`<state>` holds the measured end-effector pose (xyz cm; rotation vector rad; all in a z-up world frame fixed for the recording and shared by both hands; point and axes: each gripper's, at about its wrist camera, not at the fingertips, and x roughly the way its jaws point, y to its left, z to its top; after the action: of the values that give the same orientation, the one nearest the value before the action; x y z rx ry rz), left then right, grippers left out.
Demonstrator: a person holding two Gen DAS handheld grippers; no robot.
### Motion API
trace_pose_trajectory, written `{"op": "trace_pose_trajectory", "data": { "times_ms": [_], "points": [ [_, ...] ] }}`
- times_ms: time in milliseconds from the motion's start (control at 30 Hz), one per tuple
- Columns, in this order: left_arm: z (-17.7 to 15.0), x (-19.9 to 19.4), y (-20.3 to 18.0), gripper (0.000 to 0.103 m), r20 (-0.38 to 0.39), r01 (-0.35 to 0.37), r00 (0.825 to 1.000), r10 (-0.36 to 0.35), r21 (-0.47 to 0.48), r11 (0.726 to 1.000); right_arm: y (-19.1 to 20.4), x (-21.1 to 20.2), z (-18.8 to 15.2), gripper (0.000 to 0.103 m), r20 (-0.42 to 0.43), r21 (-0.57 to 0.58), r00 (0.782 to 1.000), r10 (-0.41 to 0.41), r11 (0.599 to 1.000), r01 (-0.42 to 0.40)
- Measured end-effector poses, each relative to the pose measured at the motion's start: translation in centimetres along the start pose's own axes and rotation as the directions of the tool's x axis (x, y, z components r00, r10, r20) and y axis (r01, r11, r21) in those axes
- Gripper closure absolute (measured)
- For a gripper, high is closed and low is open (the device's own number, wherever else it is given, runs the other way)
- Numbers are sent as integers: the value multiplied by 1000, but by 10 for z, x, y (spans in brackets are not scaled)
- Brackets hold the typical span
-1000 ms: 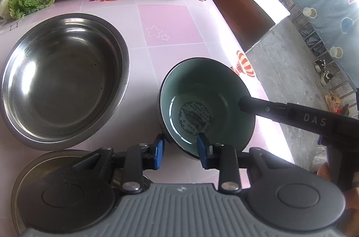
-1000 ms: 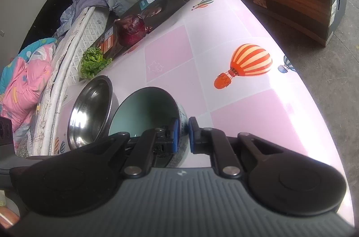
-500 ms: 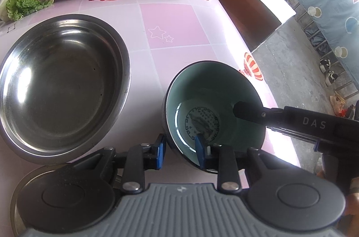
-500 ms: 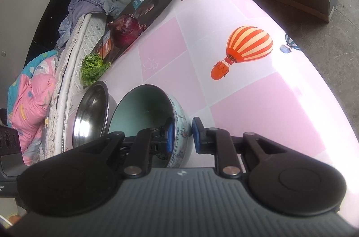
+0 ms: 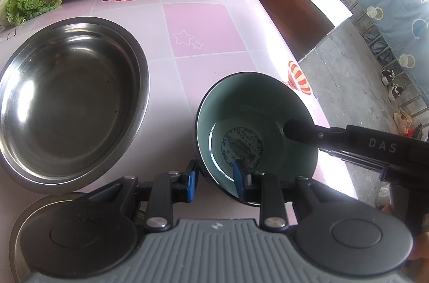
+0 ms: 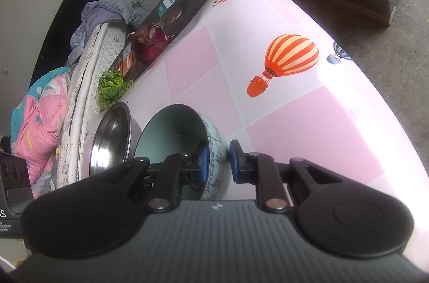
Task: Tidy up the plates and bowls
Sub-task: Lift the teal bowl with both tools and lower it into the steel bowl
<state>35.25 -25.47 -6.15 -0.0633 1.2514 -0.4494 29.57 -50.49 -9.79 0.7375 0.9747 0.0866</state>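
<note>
The right gripper (image 6: 217, 161) pinches the ceramic bowl (image 5: 257, 133) wall between nearly shut jaws, having just eased slightly. The left gripper (image 5: 214, 179) straddles its near rim (pad contact unclear), steel bowl (image 5: 67, 100) to the left.

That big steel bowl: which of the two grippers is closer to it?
Left. The left gripper straddles the near rim of the green bowl, beside the steel bowl. The right gripper pinches the green bowl's far side.
</note>
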Motion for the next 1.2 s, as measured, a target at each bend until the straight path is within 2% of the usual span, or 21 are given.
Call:
{"op": "trace_pose_trajectory", "data": {
  "times_ms": [367, 567, 667, 867, 1200],
  "points": [
    [-1, -10, 2, 74, 20, 22, 1000, -22, -5, 1000, 5, -16, 4, 90, 31, -10, 999, 12, 1000, -12],
    [-1, -5, 4, 76, 5, 28, 1000, -28, -11, 1000, 4, -9, 1, 91, 25, -20, 999, -24, 1000, 24],
    [2, -4, 4, 76, 4, 24, 1000, -24, -2, 1000, 1, -6, 3, 91, 24, -3, 1000, -16, 1000, 16],
    [9, 5, 6, 80, -19, 14, 1000, -14, -28, 1000, -3, 0, 4, 87, -1, 17, 1000, -3, 1000, 3],
    [6, 6, 6, 80, -20, 7, 1000, -8, -29, 1000, -8, 13, 1, 84, -19, 59, 1000, 23, 998, -22]
  ]
}}
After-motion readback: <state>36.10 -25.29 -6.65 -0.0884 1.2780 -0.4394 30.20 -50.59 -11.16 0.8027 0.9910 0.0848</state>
